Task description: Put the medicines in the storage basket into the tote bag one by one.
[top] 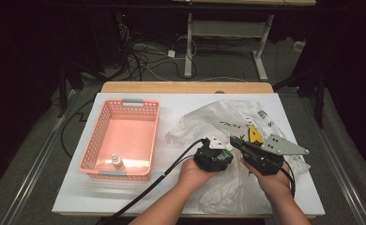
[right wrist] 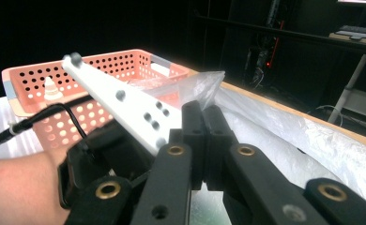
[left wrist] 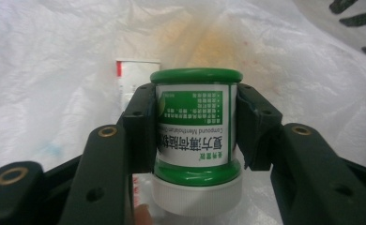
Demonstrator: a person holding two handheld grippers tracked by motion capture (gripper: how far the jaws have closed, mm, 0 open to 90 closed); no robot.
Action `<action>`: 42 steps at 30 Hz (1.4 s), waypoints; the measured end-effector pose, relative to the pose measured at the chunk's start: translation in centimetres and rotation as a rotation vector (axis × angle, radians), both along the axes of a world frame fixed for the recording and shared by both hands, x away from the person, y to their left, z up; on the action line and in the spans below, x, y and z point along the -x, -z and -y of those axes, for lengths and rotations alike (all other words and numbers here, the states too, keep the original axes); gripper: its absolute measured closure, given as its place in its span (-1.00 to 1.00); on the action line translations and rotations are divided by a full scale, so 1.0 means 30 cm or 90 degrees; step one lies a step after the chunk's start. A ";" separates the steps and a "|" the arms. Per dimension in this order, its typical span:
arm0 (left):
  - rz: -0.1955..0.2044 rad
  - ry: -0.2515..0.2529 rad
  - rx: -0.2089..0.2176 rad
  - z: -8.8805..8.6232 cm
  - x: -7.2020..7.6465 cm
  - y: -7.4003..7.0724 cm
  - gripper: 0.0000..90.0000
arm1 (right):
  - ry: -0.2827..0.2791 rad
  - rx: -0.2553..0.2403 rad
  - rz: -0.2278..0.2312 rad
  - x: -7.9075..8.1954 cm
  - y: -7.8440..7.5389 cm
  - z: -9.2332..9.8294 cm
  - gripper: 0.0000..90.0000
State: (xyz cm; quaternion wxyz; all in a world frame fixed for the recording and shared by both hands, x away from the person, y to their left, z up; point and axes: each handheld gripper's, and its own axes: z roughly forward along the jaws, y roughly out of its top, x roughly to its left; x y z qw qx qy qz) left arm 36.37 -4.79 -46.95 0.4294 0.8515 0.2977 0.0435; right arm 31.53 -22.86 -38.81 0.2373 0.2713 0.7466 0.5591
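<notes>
Strong light from above falls on the white counter (top: 125, 192), while the room around it at 9 and 3 o'clock stays almost black. The crumpled white plastic bag (left wrist: 54, 70) is overexposed and soft, with slight blur at near edges.

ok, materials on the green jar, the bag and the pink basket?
Green jar: looks like glossy plastic, with highlights on its rim, a matte white cap and a printed paper-like label.
Bag: thin translucent plastic film, crinkled and shiny; the right tongs pinch an edge of it.
Pink basket: moulded plastic with perforated walls, semi-gloss.
</notes>
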 end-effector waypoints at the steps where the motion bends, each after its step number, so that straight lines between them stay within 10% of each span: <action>1: -0.002 0.001 -0.002 0.006 -0.001 0.004 0.18 | 0.000 -0.001 -0.003 0.000 0.001 0.000 1.00; 17: -0.004 0.020 0.006 0.002 0.013 -0.007 -0.05 | 0.000 0.002 -0.007 0.000 0.007 -0.006 1.00; 42: 0.009 -0.005 0.040 -0.229 0.129 -0.093 -0.82 | 0.001 0.000 -0.004 0.002 0.002 -0.005 1.00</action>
